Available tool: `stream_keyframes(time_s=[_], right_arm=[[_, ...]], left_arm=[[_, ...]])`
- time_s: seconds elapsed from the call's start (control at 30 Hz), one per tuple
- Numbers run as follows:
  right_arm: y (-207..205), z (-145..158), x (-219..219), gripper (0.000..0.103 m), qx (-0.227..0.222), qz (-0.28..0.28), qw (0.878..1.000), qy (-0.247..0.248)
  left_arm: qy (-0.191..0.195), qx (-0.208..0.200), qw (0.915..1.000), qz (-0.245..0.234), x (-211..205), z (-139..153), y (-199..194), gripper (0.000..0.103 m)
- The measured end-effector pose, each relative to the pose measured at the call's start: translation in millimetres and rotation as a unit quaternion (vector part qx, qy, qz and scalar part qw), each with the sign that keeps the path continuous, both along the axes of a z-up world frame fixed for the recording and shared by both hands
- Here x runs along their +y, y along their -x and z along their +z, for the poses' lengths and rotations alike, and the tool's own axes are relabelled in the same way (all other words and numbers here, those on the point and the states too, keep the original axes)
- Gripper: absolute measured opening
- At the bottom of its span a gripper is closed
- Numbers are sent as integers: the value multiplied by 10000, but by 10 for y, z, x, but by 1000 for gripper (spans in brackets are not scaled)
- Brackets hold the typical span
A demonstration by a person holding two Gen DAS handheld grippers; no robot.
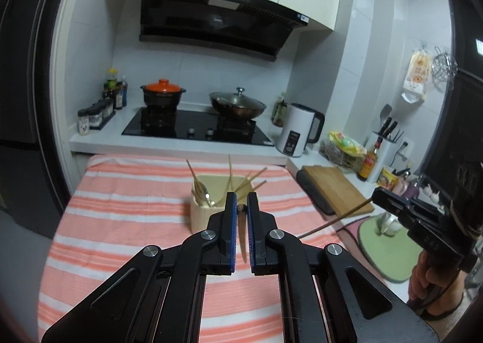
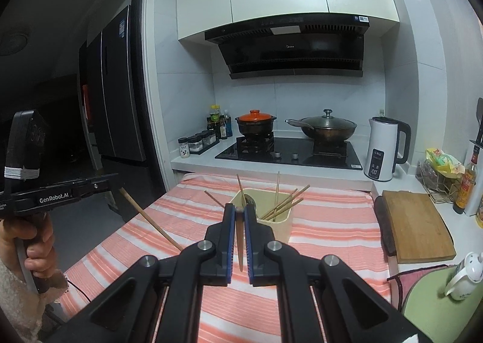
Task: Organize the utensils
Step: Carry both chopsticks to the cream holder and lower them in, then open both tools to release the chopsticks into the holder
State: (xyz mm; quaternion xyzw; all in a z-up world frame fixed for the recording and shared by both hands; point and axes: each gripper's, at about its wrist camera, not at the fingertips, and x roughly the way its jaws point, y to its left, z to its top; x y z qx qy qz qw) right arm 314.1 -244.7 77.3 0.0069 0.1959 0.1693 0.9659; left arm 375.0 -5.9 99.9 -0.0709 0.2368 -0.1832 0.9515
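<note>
A cream utensil holder (image 1: 205, 210) (image 2: 280, 219) stands on the striped cloth, with several chopsticks and a spoon inside. My left gripper (image 1: 241, 201) is shut on a wooden chopstick (image 1: 242, 237), held above the cloth just in front of the holder. My right gripper (image 2: 240, 210) is shut on another wooden chopstick (image 2: 239, 240), also close in front of the holder. Each gripper shows in the other's view: the right one (image 1: 374, 195) with its chopstick (image 1: 335, 219), the left one (image 2: 114, 183) with its chopstick (image 2: 151, 220). One chopstick (image 2: 212, 197) lies on the cloth left of the holder.
The table has a pink-and-white striped cloth (image 1: 120, 222) (image 2: 326, 228). Behind it is a stove (image 1: 196, 128) with an orange-lidded pot (image 1: 163, 92) and a wok (image 1: 238, 104). A white kettle (image 1: 299, 131), a wooden cutting board (image 1: 335, 189) (image 2: 416, 225) and a green mat (image 2: 437, 309) are on the right.
</note>
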Motion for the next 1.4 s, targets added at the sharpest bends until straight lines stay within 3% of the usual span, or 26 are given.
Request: stream_keyframes(time_s=[0.2, 0.43, 0.8, 1.03, 1.1, 1.13, 1.17, 1.2, 1.23, 1.33, 1.4], right_arm=[[-496, 238, -9, 6, -341, -165, 9993, 38], [-1249, 192, 91, 6, -197, -197, 9996, 107], [-2301, -500, 212, 6, 1308, 79, 9913, -101], [-2619, -804, 277, 8, 1739, 62, 9847, -93], [-2654, -811, 278, 11, 1698, 61, 9853, -145], [-2639, -795, 278, 16, 1654, 59, 9861, -170], [-2632, -773, 264, 33, 1574, 21, 9874, -184], [-2602, -723, 246, 52, 1454, -23, 9892, -201], [-2592, -681, 230, 58, 1342, -57, 9907, -219], [-2418, -459, 140, 61, 981, -167, 9947, -243], [-2201, -287, 67, 71, 657, -312, 9971, -240]], left_arm=[[84, -274, 9992, 263, -65, 254, -579, 4], [-84, -36, 9984, 565, -190, 62, -1296, 4], [-497, 722, 9942, 629, -305, -580, -1972, 4], [-612, 1063, 9903, 653, -348, -802, -2144, 6], [-492, 1066, 9911, 626, -327, -798, -2135, 22], [-437, 1040, 9917, 625, -310, -777, -2118, 44], [-398, 973, 9922, 666, -286, -740, -2082, 61], [-378, 886, 9928, 707, -257, -698, -2050, 68], [-372, 778, 9935, 745, -231, -648, -2005, 77], [-414, 455, 9943, 868, -160, -480, -1816, 101], [-543, 244, 9940, 922, -126, -389, -1630, 102]])
